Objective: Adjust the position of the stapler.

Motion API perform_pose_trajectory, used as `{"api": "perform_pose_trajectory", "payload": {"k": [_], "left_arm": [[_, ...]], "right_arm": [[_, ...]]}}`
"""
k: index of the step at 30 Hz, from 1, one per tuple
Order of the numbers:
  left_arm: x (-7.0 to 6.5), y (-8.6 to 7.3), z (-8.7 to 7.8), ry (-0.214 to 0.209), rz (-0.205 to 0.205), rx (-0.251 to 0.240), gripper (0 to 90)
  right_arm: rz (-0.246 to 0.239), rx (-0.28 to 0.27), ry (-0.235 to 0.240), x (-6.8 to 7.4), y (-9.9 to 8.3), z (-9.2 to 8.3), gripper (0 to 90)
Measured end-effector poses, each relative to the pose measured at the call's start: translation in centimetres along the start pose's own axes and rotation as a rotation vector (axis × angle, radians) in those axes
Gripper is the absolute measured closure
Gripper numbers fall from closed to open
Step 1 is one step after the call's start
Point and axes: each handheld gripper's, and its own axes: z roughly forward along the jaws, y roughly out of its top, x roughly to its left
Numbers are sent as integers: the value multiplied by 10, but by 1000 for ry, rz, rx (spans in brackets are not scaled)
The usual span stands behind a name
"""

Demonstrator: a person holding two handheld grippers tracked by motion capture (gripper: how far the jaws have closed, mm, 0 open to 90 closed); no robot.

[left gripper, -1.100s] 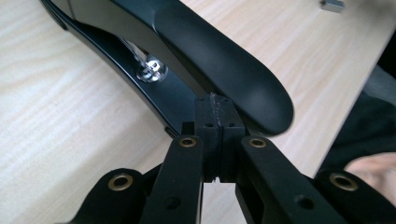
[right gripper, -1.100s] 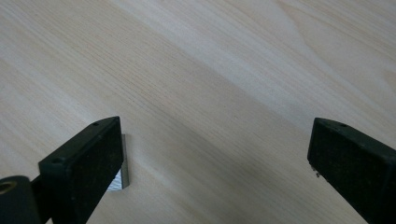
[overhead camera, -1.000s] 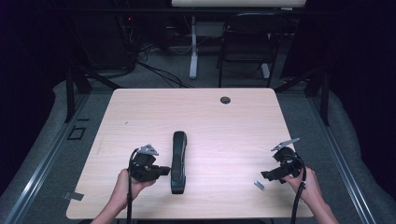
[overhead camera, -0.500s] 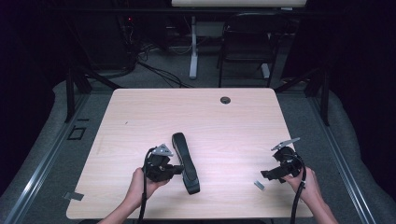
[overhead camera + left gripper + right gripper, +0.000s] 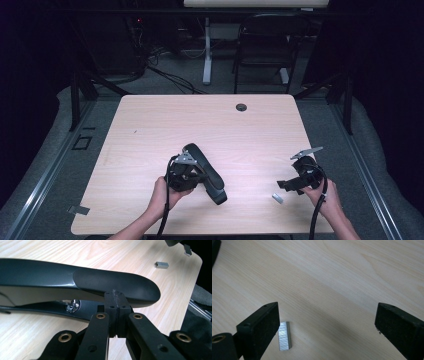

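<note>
A black stapler (image 5: 206,172) lies on the wooden table (image 5: 150,125), toward the near edge and a little left of the middle. It now lies at a slant, its far end tipped toward the left edge; a second ago it lay straight, pointing from near edge to far edge. The left gripper (image 5: 192,175), its jaws pressed together with nothing between them, rests its tips against the stapler's side and has pushed it toward the right. Judging from this, the stapler is being turned toward a small strip of staples (image 5: 277,198) lying near the near right corner. The right gripper (image 5: 283,184) hovers just over that strip, jaws spread wide, unmoved, gripping nothing.
</note>
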Motion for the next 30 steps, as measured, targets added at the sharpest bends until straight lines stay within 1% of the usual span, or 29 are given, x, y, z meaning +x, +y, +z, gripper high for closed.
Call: {"api": "perform_pose_trajectory", "payload": {"k": [1,4,5,7,10,11,12,14,15,16,17,18,19,20,21,22,23,24,25,26,27,29,30], "left_arm": [[0,1,1,0,3,0,900],[-2,4,6,-3,7,-4,900],[-2,5,8,-7,3,-9,900],[-2,8,10,-14,6,-9,900],[0,8,9,-25,9,-2,900],[0,9,6,-25,15,1,884],[1,9,2,-23,19,6,826],[4,9,-7,-13,21,8,723],[7,8,-12,-7,19,16,651],[10,7,-17,4,14,18,584],[15,4,-22,16,11,30,525],[20,1,-28,34,10,37,460],[26,-2,-33,48,-2,34,391],[33,-4,-39,55,-17,40,342],[39,-7,-44,76,-29,38,287],[45,-10,-49,103,-44,26,234],[51,-12,-54,118,-54,26,210],[57,-13,-58,129,-66,25,187],[61,-16,-62,152,-81,21,151],[66,-18,-65,162,-95,21,147],[71,-20,-66,167,-109,35,129],[78,-26,-70,199,-134,56,61],[80,-27,-71,207,-137,64,33]], "right_arm": [[6,-6,8,1,1,0,56],[1,-12,8,3,2,0,56],[-2,-12,10,4,2,0,56],[2,-13,27,4,3,-1,56],[11,-23,35,7,4,-1,57],[10,-20,45,8,4,-2,57],[8,-31,50,10,5,-2,57],[8,-29,64,14,7,-4,57],[3,-34,73,17,8,-4,57],[-2,-31,73,20,10,-5,57],[-1,-39,68,23,11,-5,57],[-5,-45,85,25,13,-6,57],[-11,-48,92,28,15,-6,57],[-14,-52,96,31,18,-7,57],[-20,-57,101,33,20,-7,57],[-20,-62,102,37,23,-7,56],[-23,-61,112,40,26,-7,53],[-36,-59,116,42,29,-6,42],[-44,-61,128,46,32,-6,23],[-46,-56,135,49,35,-6,6],[-53,-56,143,52,37,-5,0],[-69,-61,150,57,43,-5,0],[-71,-63,158,60,47,-4,0]]}}
